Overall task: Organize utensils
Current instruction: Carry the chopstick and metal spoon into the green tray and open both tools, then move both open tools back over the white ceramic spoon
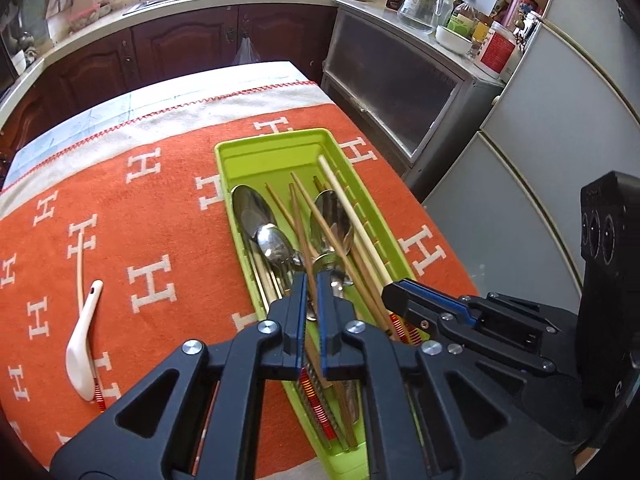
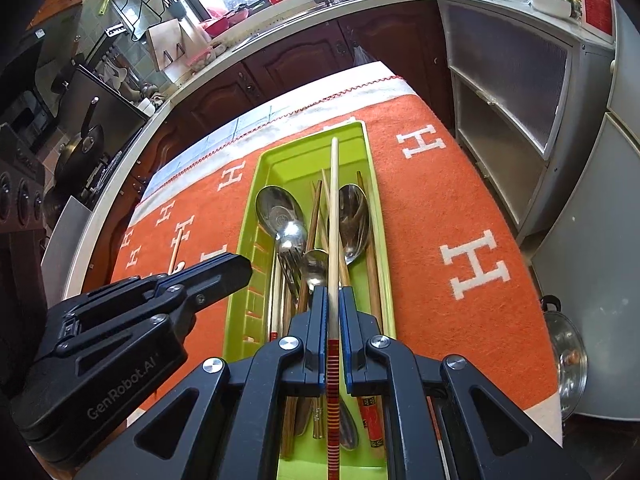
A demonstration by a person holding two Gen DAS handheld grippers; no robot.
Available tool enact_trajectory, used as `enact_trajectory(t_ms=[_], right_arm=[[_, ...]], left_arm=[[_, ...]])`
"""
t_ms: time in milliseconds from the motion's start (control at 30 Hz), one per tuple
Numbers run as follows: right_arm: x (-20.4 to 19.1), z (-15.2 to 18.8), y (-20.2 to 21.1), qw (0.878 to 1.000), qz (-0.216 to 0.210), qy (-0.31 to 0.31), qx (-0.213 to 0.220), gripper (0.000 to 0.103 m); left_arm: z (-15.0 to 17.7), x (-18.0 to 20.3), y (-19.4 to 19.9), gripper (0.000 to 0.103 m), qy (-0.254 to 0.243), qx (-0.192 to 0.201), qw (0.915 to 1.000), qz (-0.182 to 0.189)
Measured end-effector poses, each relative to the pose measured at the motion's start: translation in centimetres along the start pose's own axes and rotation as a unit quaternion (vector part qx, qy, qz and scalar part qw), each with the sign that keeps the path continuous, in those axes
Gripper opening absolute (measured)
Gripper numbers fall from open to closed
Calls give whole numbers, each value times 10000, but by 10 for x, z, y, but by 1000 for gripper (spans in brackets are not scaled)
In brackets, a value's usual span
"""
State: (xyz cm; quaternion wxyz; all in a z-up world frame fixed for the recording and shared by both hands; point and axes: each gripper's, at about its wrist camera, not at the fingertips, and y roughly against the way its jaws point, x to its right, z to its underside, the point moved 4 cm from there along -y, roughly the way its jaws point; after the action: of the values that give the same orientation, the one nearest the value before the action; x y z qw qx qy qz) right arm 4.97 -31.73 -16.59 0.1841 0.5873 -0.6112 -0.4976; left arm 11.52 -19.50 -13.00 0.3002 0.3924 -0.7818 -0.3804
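A green tray (image 1: 276, 144) on the orange cloth holds metal spoons (image 1: 250, 208) and several brown chopsticks. My left gripper (image 1: 310, 280) hangs low over the tray's near half. Its jaws stand a narrow gap apart, with a brown chopstick (image 1: 300, 208) showing in the gap and lying on the pile. My right gripper (image 2: 332, 292) is shut on a pale chopstick (image 2: 334, 208) with a red striped end, which points along the tray (image 2: 312, 136) toward its far end. A white ceramic spoon (image 1: 82, 352) and another pale chopstick (image 1: 82, 264) lie on the cloth to the left.
The table ends close to the tray's right, beside a grey cabinet (image 1: 400, 92) and fridge (image 1: 560, 128). A steel pot (image 2: 568, 356) sits on the floor at the right. Wooden kitchen cabinets (image 1: 180, 44) and a cluttered counter run behind the table.
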Motion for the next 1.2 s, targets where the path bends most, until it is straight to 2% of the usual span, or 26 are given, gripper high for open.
enact_trajectory(t_ms=[33,100,167,300,600,1200], right_arm=[[0,1,-1,10000,-7,-3,-19,6],[0,3,-2,10000,-14,8,-47,8],[-1,7,-3,10000,-18,13,-78,10],[-2,15,-3,9999,-54,-10,-143,15],[-12,34,1,9996,-103,82,-249,21],[-45,51,22,9979,-213,525,-324,21]], left_arm=[[2,-1,2,11,-14,0,10000,-37],[6,-4,7,28,-21,25,9999,-137],[10,-6,13,35,-22,88,9997,-211],[18,-12,25,37,-9,127,9994,-311],[34,-25,45,42,152,157,9988,-438],[57,-41,81,43,342,340,9972,-579]])
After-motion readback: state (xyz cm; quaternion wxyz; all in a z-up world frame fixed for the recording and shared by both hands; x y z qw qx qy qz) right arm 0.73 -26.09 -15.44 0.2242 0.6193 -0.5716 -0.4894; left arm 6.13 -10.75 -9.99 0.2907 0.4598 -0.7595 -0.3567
